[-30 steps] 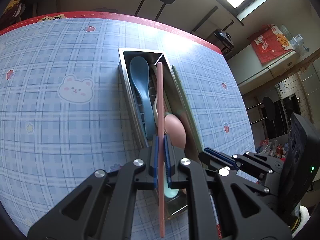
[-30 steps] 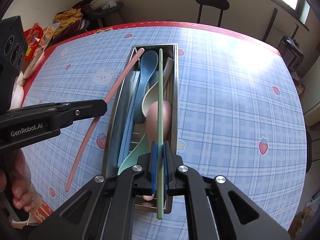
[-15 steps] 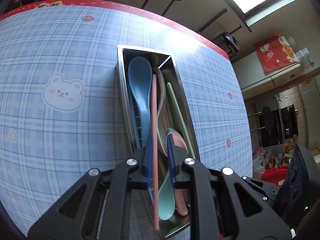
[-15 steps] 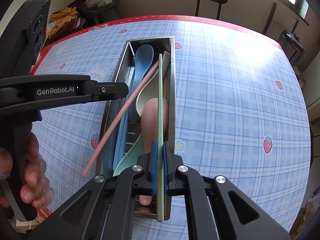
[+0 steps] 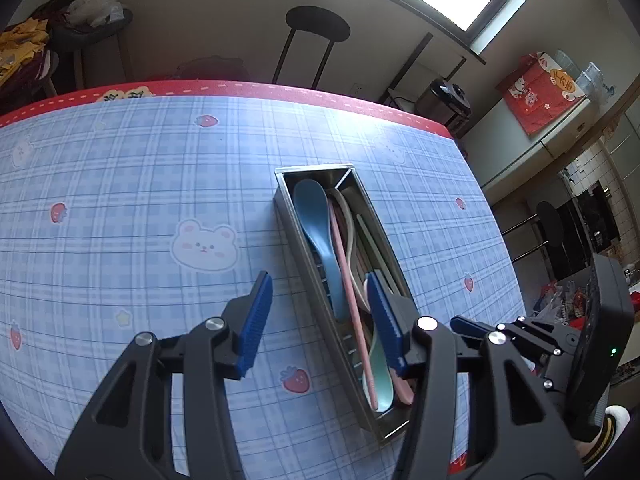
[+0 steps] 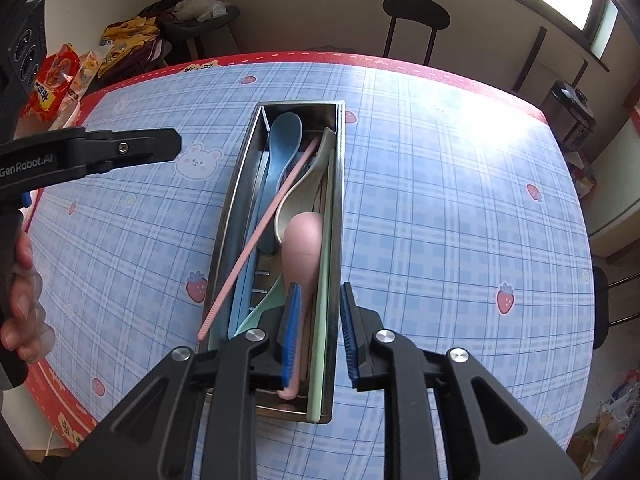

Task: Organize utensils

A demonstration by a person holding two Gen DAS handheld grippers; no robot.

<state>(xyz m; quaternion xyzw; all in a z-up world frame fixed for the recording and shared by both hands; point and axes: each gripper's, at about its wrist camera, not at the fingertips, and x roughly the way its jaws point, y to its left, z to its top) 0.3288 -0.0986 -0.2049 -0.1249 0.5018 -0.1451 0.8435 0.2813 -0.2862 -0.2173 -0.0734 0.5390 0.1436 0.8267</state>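
Left gripper (image 5: pixel 318 316): jaws spread wide, holding nothing, hovering over the near half of the steel utensil tray (image 5: pixel 289 216); 1 blue pad (image 5: pixel 256 318) is over the tablecloth on the tray's left, the other over the tray interior.

Right gripper (image 6: pixel 319 332): jaws parted, holding nothing, straddling the tray's (image 6: pixel 338 184) near right wall, 1 pad over the spoons, 1 outside the wall.

Tray contents:
- pink chopstick (image 6: pixel 260 236) lies diagonally, far tip near the tray's far right corner, near tip poking over the left wall.
- green chopstick (image 6: pixel 322 344) runs along the right wall, near end sticking past the tray's near end.
- blue spoon (image 6: pixel 280 148) on the left side, bowl toward the far end.
- pink spoon (image 6: pixel 302 244) beside the green chopstick.

Tray rests on a blue plaid tablecloth (image 6: pixel 440 220), with the bear print (image 6: pixel 198 160) just left of it.
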